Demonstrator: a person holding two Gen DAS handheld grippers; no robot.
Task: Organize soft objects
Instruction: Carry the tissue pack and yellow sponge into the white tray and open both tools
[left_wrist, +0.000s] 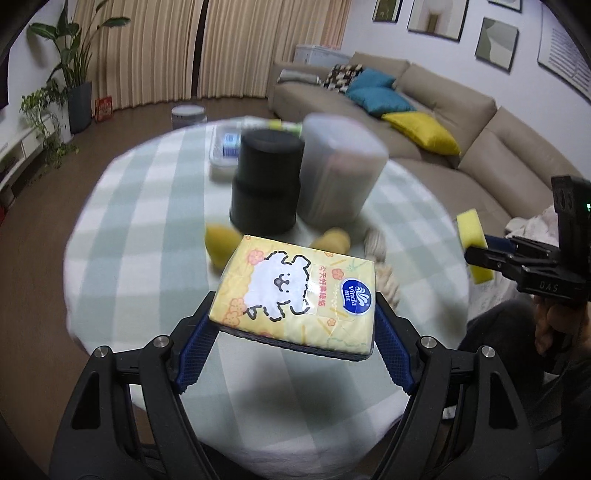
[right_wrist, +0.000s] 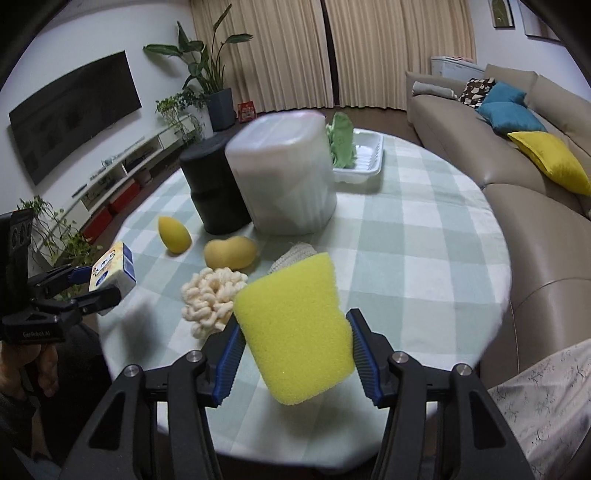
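Right wrist view only: white tray (right_wrist: 364, 157) holding green cloth (right_wrist: 341, 142), behind grey container (right_wrist: 284, 173).
Left claw (left_wrist: 295, 325): clamped on tissue pack (left_wrist: 295, 295), lifted above bench (left_wrist: 147, 221).
Right claw (right_wrist: 293, 345): clamped on yellow sponge (right_wrist: 293, 330), above bench.
Around: black canister (right_wrist: 216, 188), cream chenille pad (right_wrist: 212, 297), two yellow makeup sponges (right_wrist: 231, 253).

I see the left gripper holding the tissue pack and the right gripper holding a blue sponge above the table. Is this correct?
Not quite: the sponge is yellow, not blue; only the pads gripping it are blue. The right wrist view shows this plainly. The rest holds: the left gripper holds the tissue pack, and the right gripper holds the sponge above the table.
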